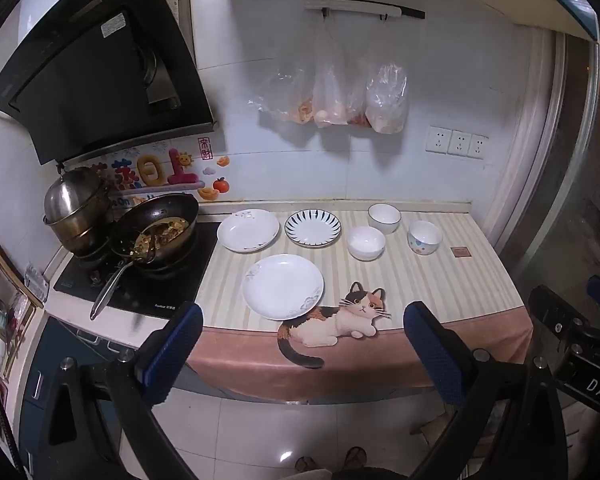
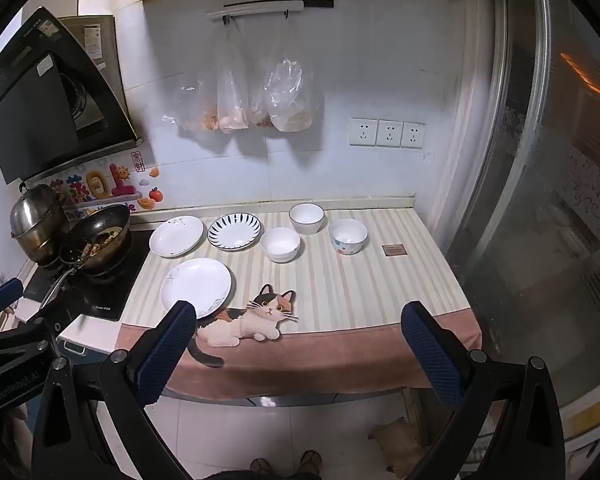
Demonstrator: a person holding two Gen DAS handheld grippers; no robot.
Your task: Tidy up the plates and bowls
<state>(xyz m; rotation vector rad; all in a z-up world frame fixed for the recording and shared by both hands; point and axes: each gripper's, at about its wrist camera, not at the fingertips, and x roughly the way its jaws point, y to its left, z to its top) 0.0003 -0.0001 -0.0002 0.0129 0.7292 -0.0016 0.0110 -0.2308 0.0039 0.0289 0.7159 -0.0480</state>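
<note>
Ahead of both sets of jaws, well beyond their tips, three plates (image 1: 283,286) and three bowls (image 1: 366,242) sit spread on the striped worktop (image 1: 440,280). Left gripper (image 1: 302,354) and right gripper (image 2: 298,354) hang released, empty. Best start: take the near plate by its rim, stacking like with like. Gripper lettering reads "DAS".

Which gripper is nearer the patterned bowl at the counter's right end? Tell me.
Right, by a small margin. The right gripper hangs open off the counter's front edge, with the patterned bowl ahead and slightly right. The left gripper, also open, sits further left beside it.
</note>
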